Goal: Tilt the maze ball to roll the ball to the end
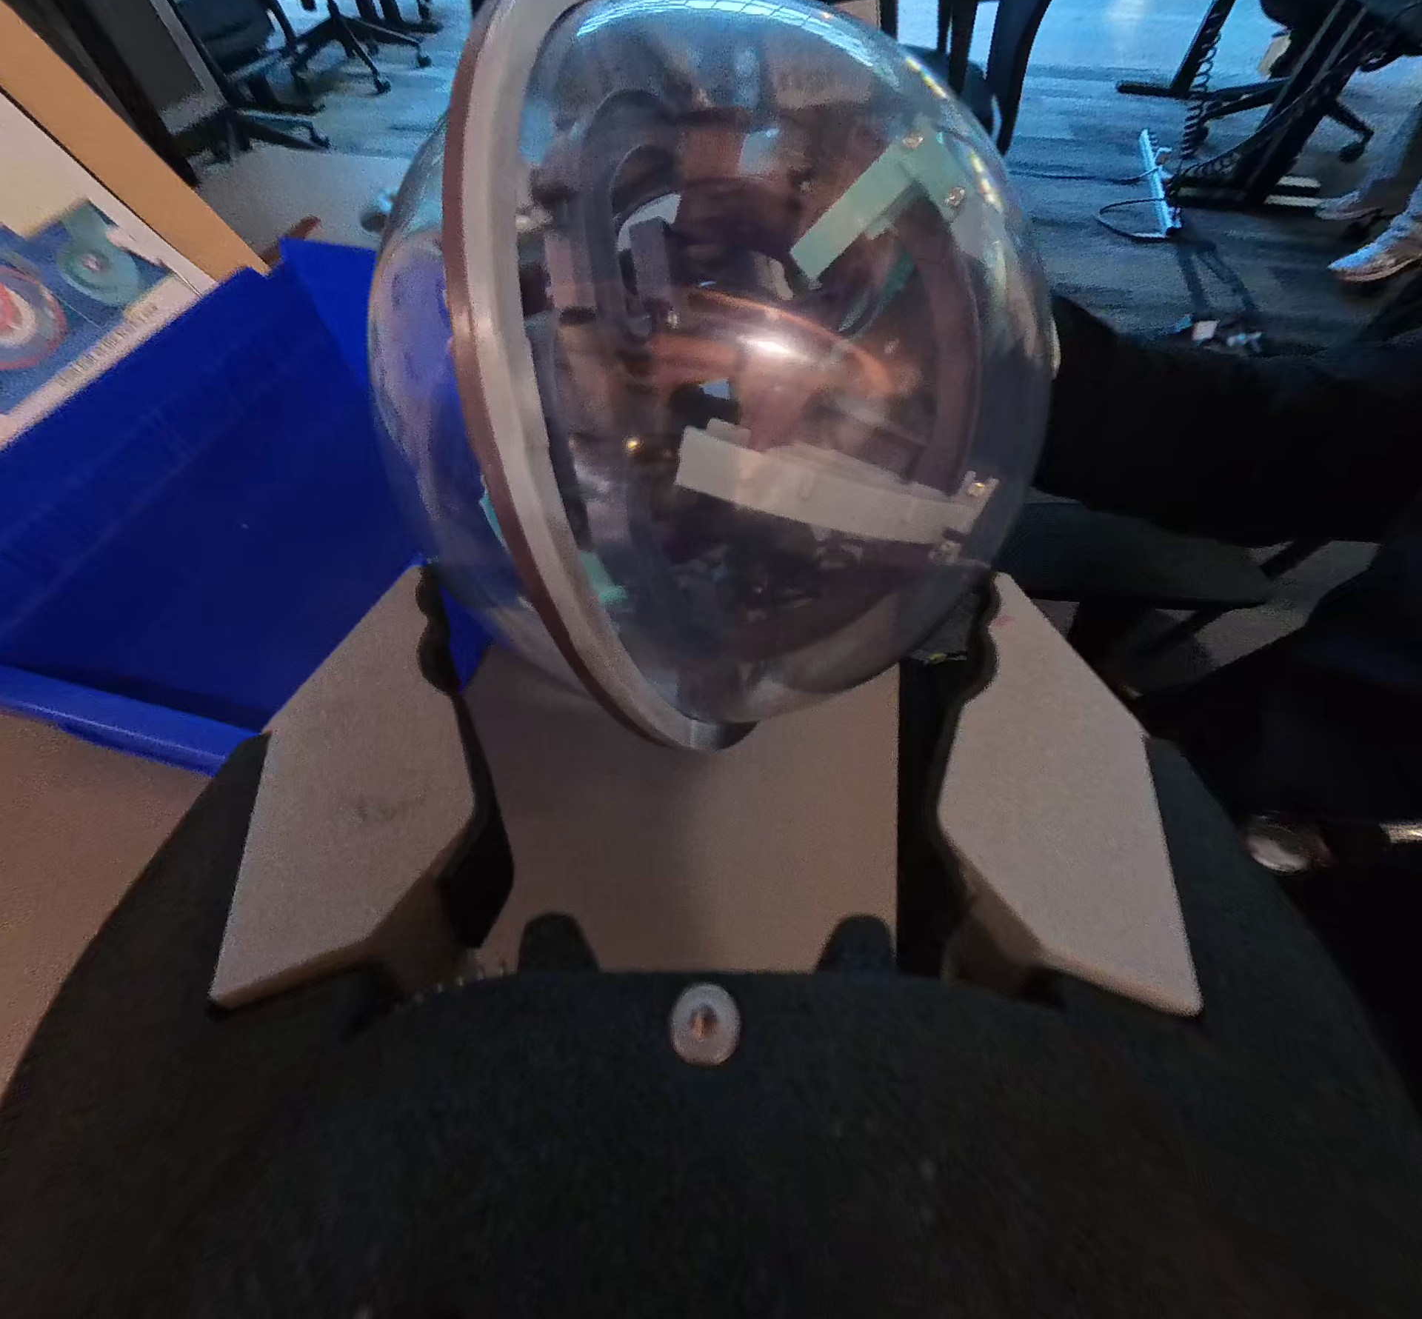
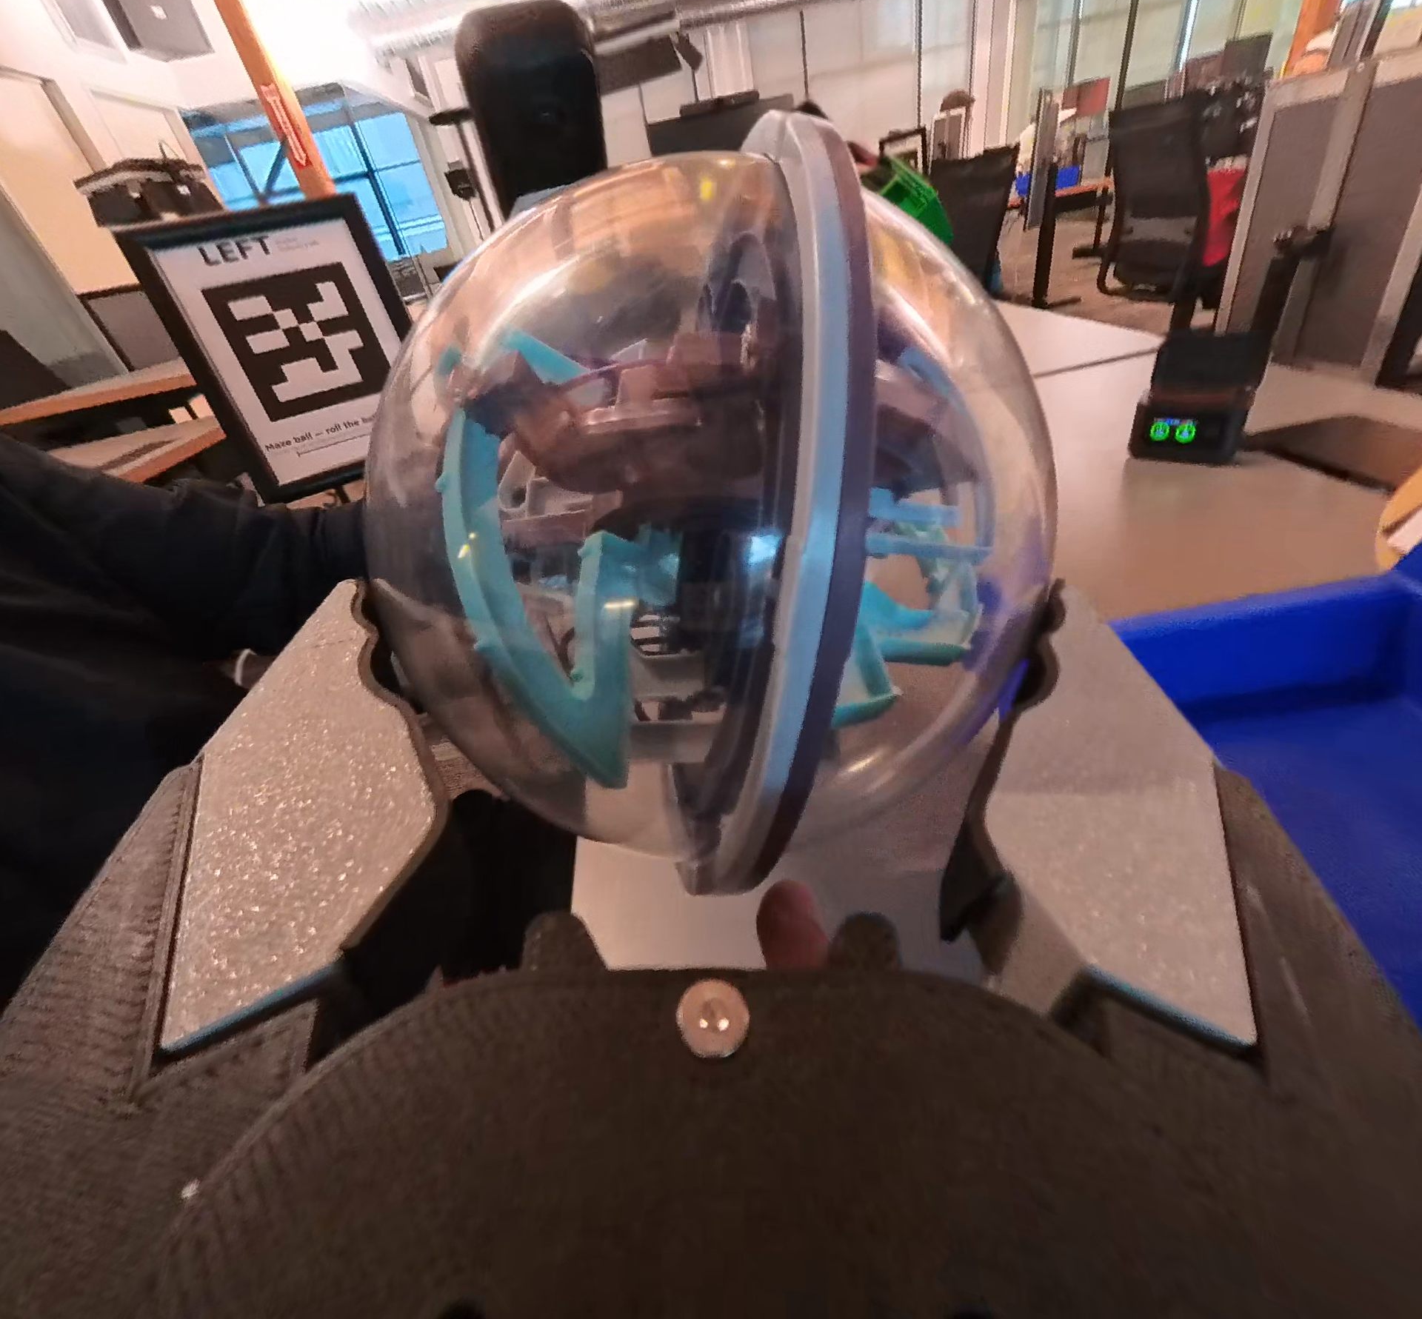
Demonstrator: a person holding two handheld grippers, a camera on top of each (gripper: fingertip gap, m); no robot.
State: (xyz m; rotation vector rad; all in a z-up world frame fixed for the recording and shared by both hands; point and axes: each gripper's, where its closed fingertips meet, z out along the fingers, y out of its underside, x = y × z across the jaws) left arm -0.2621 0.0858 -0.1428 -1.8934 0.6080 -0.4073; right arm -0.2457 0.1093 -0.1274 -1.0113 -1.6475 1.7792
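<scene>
Two grippers clamp one clear maze ball (image 2: 708,513), which is lifted off the tabletop (image 2: 1154,513). Right gripper (image 2: 708,636): both fingertips pressed against the sphere's lower flanks, jaws spread wide around it. Left gripper (image 1: 704,589): likewise closed on the same sphere, its fingertips touching either side. The ball's grey equator ring (image 2: 827,436) stands near upright. A blue bin (image 2: 1308,705) sits alongside.

blue bin (image 2: 1308,682) close at right, framed sign (image 2: 285,336) left, bare tabletop (image 2: 1154,513) beyond
</scene>
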